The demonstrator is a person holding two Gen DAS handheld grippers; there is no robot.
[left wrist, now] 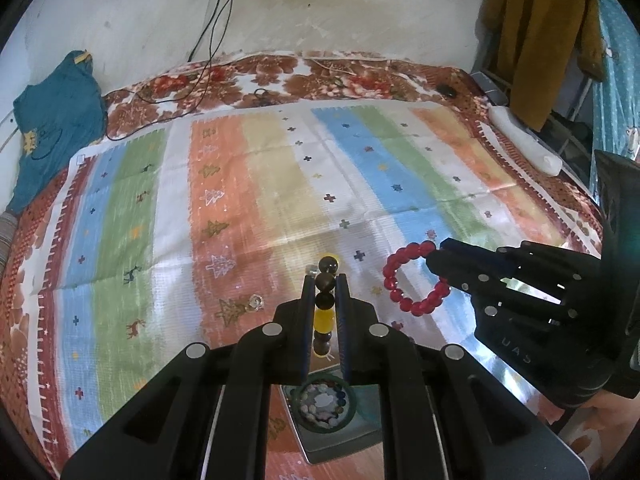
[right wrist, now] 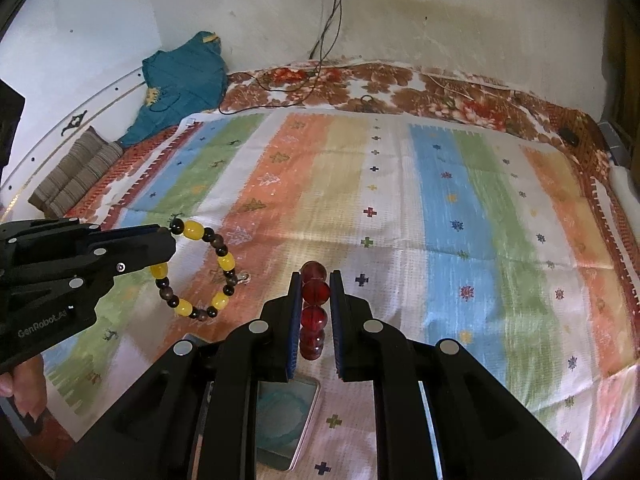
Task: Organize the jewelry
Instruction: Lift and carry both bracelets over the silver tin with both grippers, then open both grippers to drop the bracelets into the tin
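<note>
Holding one bracelet apiece, both grippers hang above the striped bedspread [right wrist: 400, 208]. On the left, the left gripper [left wrist: 325, 280] has its jaws nearly closed on a bracelet of yellow and dark brown beads [left wrist: 325, 300]; in the right wrist view that loop [right wrist: 200, 272] dangles free of the cloth from the fingertips. Just past it, a small clear ring-like piece [left wrist: 256, 302] lies on the orange stripe, not yet collected. Below the left gripper sits a shallow metal tray [left wrist: 340, 444] on the bed, carrying a dark green bangle [left wrist: 352, 408] with a multicoloured bead bracelet [left wrist: 320, 404] inside it. To the right, the right gripper [right wrist: 316, 280] is clamped narrowly on a red bead bracelet [right wrist: 315, 308], which the left wrist view shows as a full ring [left wrist: 412, 280] lifted clear of the spread.

The sorting looks partly done: two pieces already rest in the tray, two are in the air and probably bound for it, and the small clear piece is left.

The tray is half hidden behind gripper frames in both views, so its full contents are uncertain; in the right wrist view a pale teal ring [right wrist: 284, 416] appears there, blurred. What the clear piece is I cannot tell.
</note>
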